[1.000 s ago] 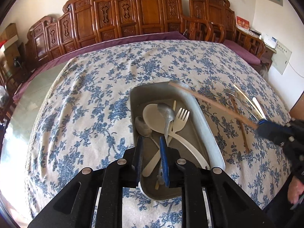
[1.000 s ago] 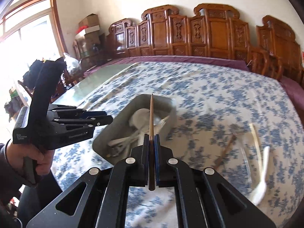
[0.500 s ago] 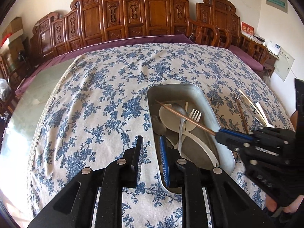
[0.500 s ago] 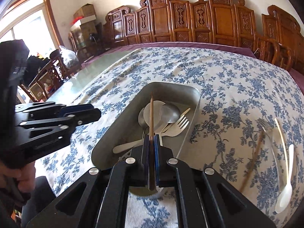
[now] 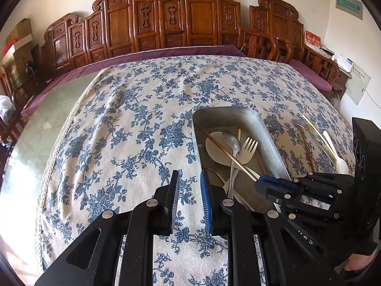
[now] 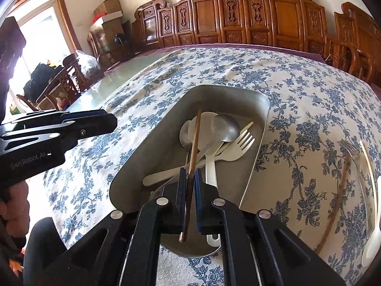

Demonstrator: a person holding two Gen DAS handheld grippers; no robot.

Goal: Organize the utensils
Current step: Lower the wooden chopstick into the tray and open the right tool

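Slanting over the metal tray (image 6: pixel 256 128), the brown chopstick (image 6: pixel 194 140) lies between the fingers of the right gripper (image 6: pixel 189 175), its far tip above the white and steel spoons in the tray and its near end poking out behind the pads. Those fingers have just been opening a little; a thin gap shows beside the stick in the right wrist view, so whether the pads press on it I cannot tell. The tray stands on the worktop's blue-flowered cloth (image 5: pixel 133 128) and holds a steel spoon (image 6: pixel 226 128), a white fork (image 6: pixel 238 147), a white spoon (image 6: pixel 210 166) and other pale utensils crossed over one another. Right of the tray, on the cloth, lie a second brown chopstick (image 6: pixel 338 195), a steel fork (image 6: pixel 354 164), a pale chopstick (image 6: pixel 370 174) and a white spoon (image 6: pixel 371 245), close together. The left gripper (image 5: pixel 189 178) hovers over the cloth just beside the tray's near left corner, its fingers a narrow gap apart with nothing between them. Carved wooden chairs (image 5: pixel 190 21) line the wall behind.
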